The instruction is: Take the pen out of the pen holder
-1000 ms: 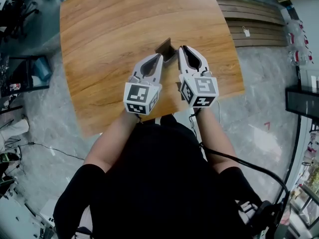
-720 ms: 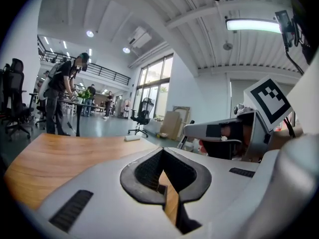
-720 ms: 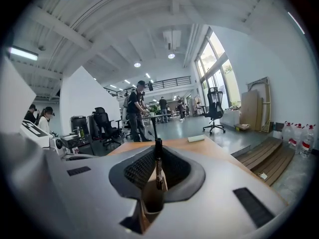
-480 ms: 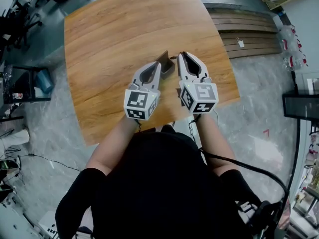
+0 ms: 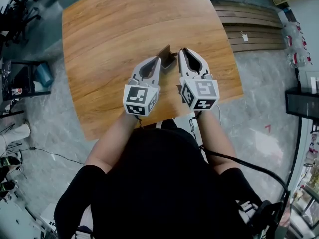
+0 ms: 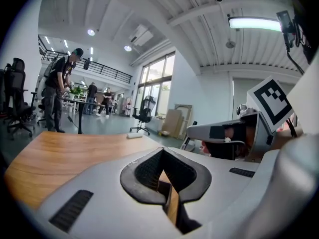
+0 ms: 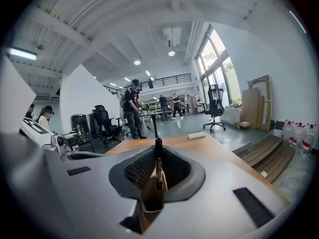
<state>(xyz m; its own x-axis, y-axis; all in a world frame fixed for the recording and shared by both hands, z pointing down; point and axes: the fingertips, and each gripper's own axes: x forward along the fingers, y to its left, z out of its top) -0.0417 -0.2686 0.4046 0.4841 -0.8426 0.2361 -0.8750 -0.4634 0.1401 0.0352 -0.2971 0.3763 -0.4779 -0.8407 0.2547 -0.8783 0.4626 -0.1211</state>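
Slanted pulling by the right gripper pinching the slim black pen could tip the brown box-shaped pen holder that the left gripper clamps.

Matt wood-grain table, brown wood-look pen holder (pen glossy black plastic)

We saw right gripper jaws closed on black pen, upright in brown pen holder; wooden table beyond.

Wooden table, brown pen holder and a pale block on it.
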